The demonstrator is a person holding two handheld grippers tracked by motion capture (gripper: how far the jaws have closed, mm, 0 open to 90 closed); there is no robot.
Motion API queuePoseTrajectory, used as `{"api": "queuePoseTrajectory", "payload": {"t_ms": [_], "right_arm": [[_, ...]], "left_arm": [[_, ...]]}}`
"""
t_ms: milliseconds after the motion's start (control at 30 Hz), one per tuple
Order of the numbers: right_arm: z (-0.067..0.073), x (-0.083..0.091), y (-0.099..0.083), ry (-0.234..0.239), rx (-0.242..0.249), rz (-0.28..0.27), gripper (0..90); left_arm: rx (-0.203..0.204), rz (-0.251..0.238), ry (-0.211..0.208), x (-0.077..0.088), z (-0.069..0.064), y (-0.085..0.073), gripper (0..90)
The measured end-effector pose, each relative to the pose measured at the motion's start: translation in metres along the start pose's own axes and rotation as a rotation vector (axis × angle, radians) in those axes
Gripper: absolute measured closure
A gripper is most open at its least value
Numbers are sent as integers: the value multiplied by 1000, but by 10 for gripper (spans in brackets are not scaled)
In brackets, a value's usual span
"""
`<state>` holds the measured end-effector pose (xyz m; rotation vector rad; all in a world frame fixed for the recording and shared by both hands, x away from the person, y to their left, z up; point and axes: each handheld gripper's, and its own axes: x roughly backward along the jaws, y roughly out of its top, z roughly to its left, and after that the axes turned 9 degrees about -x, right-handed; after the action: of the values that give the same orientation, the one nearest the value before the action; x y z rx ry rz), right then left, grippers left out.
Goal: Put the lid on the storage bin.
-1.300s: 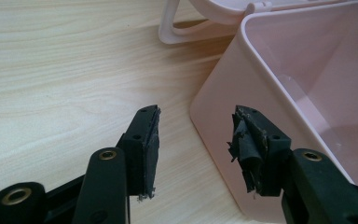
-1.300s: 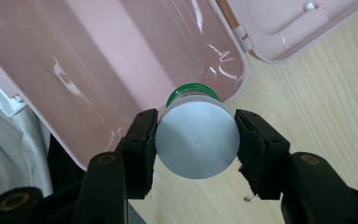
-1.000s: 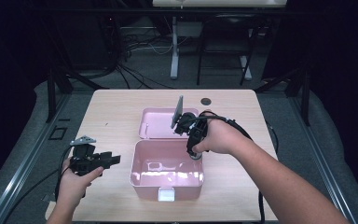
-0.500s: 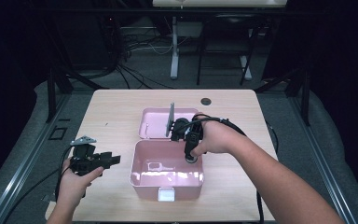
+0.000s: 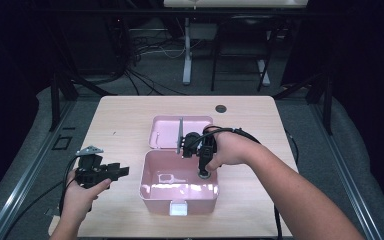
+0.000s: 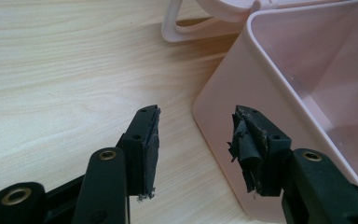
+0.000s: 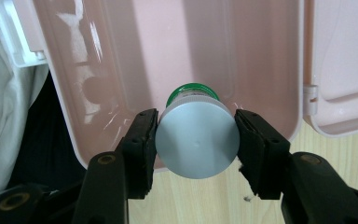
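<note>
A pink box [image 5: 150, 187] stands open mid-table, its lid [image 5: 165, 132] lying flat behind it. My right gripper [image 5: 202, 174] points down over the box's right side, shut on a small bottle [image 7: 196, 137] with a grey cap and green body. In the right gripper view the bottle hangs over the box's inside [image 7: 168, 56], both pads pressed to the cap. My left gripper [image 5: 122, 171] is held left of the box, open and holding nothing. In the left gripper view its jaws [image 6: 195, 144] stand apart, level with the box's near corner [image 6: 214, 112].
The wooden table [image 5: 125, 115] carries a small dark round hole [image 5: 221, 108] near its far edge. A white latch [image 5: 178, 208] sits on the box's front. Cables trail from both grippers. Dark floor, cables and stand legs lie beyond the table.
My right gripper has moved left and down from beside the lid to above the box's right side, still holding the bottle. The left gripper has stayed put.
</note>
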<state>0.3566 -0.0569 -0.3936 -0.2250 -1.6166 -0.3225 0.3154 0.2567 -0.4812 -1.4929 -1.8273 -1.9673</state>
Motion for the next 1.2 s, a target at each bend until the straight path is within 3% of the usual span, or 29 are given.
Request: {"api": "queuePoseTrajectory", "payload": {"t_ms": [1200], "right_arm": [[3, -44, 0, -7, 42, 36, 504]], "left_arm": [[5, 8, 2, -2, 2, -2, 513]]}}
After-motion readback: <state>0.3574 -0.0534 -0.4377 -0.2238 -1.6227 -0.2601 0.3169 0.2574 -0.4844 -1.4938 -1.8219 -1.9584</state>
